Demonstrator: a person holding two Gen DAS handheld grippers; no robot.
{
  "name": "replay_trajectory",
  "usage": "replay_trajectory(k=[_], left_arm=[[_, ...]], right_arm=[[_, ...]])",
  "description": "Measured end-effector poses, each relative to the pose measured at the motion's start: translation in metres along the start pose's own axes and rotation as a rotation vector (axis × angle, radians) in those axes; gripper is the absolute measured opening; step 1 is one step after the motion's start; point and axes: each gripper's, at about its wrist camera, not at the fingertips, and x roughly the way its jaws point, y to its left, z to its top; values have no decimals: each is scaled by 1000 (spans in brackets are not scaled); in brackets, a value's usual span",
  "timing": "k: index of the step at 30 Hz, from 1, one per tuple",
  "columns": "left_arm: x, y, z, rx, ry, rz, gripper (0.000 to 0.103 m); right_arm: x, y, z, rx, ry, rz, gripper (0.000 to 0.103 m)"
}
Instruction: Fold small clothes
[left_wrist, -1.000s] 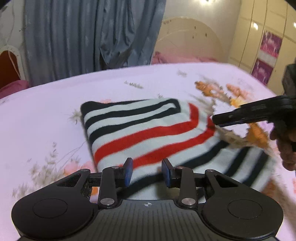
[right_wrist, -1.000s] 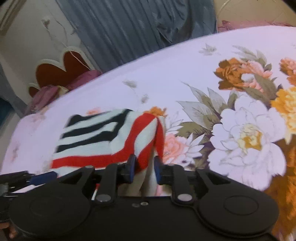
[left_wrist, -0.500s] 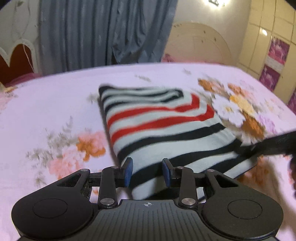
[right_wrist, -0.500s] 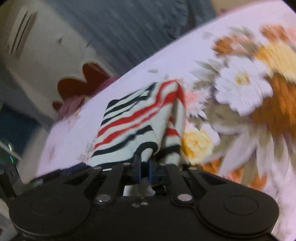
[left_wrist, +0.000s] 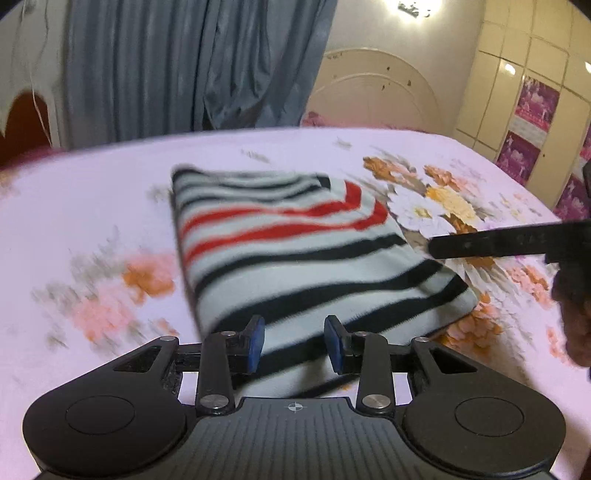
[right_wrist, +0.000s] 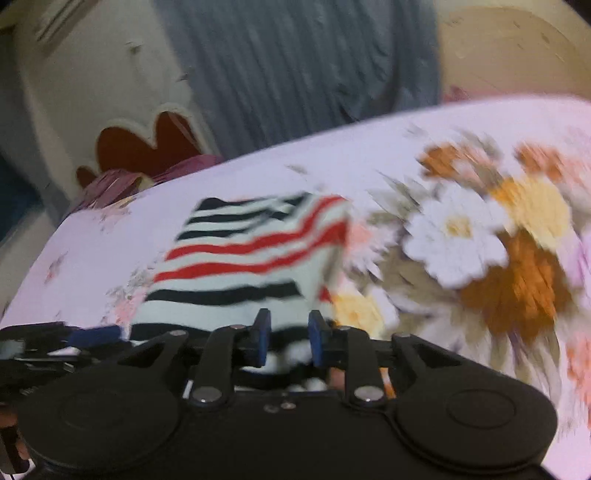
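Note:
A small striped garment, white with black and red stripes, lies folded flat on the floral bedsheet. My left gripper is open over its near edge, with cloth showing between the blue pads. My right gripper is open at the garment's near right corner, the cloth lying loose between the fingers. In the left wrist view the right gripper shows as a dark bar by the garment's right edge. The left gripper's fingers show at the left of the right wrist view.
The bed runs wide on all sides, with a big flower print to the right of the garment. Grey curtains and a headboard stand behind. A wardrobe is at the far right.
My right gripper has opened and let go of the garment's corner, which now lies flat. The garment has settled into a folded rectangle. Both views have shifted slightly.

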Motion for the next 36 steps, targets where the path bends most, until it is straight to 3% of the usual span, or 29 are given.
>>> replay_trajectory(k=[2, 3, 4, 5, 9, 12, 14, 18, 20, 23, 25, 27, 29, 31, 33, 35, 36], left_arm=[[7, -3, -9, -23, 28, 0, 35], [10, -5, -15, -13, 36, 12, 35], [10, -7, -22, -5, 36, 16, 35], [9, -8, -27, -3, 32, 18, 35], [4, -5, -24, -41, 26, 11, 34], [-3, -4, -1, 3, -45, 39, 35], [5, -2, 18, 24, -68, 65, 35], [35, 4, 58, 56, -104, 89, 35], [54, 7, 72, 71, -85, 88, 35], [94, 17, 74, 59, 40, 60, 35], [93, 20, 78, 35, 45, 40, 35], [85, 17, 85, 77, 11, 57, 35], [89, 21, 93, 88, -23, 69, 35], [104, 33, 106, 49, -21, 72, 36], [122, 41, 116, 32, 13, 77, 36], [142, 47, 115, 34, 91, 90, 35], [143, 49, 112, 22, 79, 86, 35]], right_arm=[[17, 6, -7, -93, 65, -20, 8], [31, 6, -16, -140, 140, -62, 0], [40, 1, -28, -174, 189, -78, 0], [37, -1, -34, -189, 160, -70, 0], [37, 18, -25, -244, 181, -123, 0], [25, 14, -7, -182, 116, -74, 10], [26, 12, 10, -200, 67, -107, 24], [57, 6, 48, -192, 30, -117, 24], [73, 2, 60, -184, 34, -111, 17], [107, -7, 63, -212, 101, -172, 8], [116, -21, 60, -171, 111, -173, 8], [109, -16, 64, -180, 112, -173, 9], [103, -8, 71, -197, 24, -173, 19], [111, -2, 82, -186, 4, -144, 21], [128, 3, 93, -178, 18, -118, 20], [153, 1, 97, -179, 98, -156, 16], [164, -3, 95, -179, 136, -176, 18]])
